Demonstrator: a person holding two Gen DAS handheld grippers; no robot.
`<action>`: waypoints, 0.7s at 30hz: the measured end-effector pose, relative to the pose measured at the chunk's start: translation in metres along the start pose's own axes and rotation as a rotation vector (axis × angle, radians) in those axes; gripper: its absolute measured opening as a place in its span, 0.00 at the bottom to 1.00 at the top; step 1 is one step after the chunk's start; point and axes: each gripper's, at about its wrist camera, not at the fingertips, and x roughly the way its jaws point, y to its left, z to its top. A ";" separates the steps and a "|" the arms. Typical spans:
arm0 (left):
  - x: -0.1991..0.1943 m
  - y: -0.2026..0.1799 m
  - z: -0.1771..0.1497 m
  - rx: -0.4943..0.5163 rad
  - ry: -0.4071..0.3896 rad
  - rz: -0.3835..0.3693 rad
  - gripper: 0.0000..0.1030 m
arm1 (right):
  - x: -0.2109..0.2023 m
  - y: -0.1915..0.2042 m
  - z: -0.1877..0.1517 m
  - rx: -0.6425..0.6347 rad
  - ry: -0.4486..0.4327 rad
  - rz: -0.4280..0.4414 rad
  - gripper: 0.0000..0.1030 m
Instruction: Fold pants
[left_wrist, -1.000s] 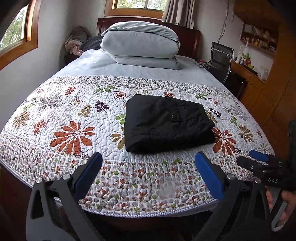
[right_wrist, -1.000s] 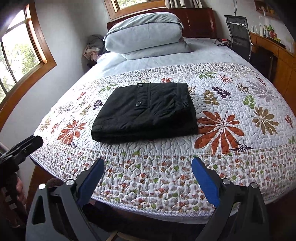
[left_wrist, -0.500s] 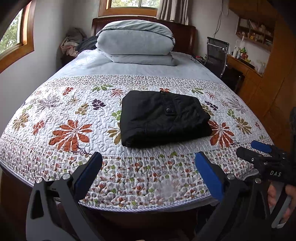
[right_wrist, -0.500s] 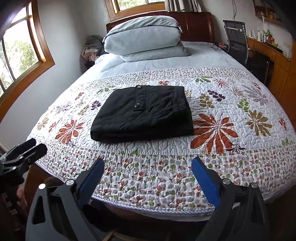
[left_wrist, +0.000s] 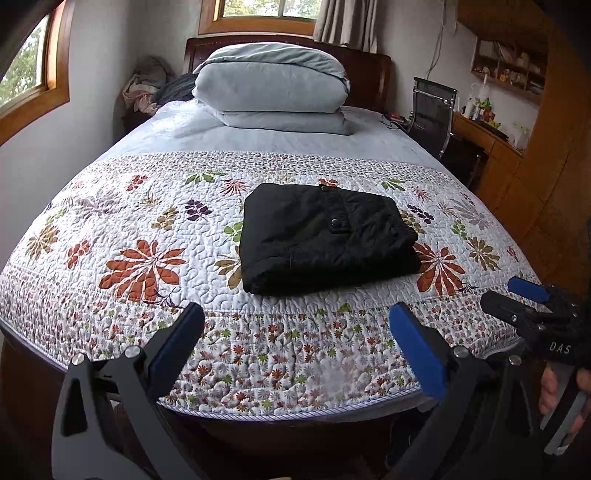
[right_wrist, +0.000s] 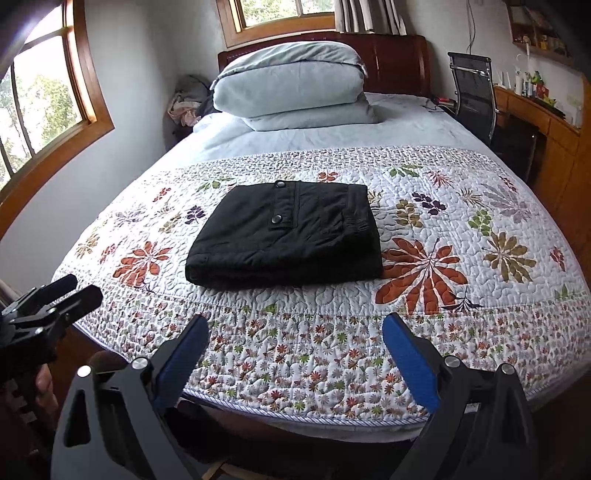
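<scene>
Pants (left_wrist: 325, 240) lie folded mid-quilt (left_wrist: 140, 206) on the bed, pillows (left_wrist: 273, 85) far behind, nothing between. I hold my left gripper (left_wrist: 295, 338) and right gripper (right_wrist: 295, 347) wide apart, empty, short of the bed's foot.

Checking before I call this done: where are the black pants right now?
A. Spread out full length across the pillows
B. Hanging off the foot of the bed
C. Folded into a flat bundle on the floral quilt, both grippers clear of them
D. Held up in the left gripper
C: the pants lie as a compact folded bundle on the floral quilt, while the left gripper and right gripper are open, short of them.
</scene>
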 end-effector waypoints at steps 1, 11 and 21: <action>0.000 0.001 0.000 -0.004 -0.001 0.002 0.97 | 0.000 0.000 0.000 0.000 0.000 -0.001 0.93; 0.000 0.000 0.000 0.011 0.001 0.032 0.97 | 0.001 0.002 0.000 -0.009 0.003 0.009 0.93; 0.004 0.005 -0.001 0.013 0.010 0.062 0.97 | 0.003 0.002 -0.002 -0.007 0.008 0.006 0.93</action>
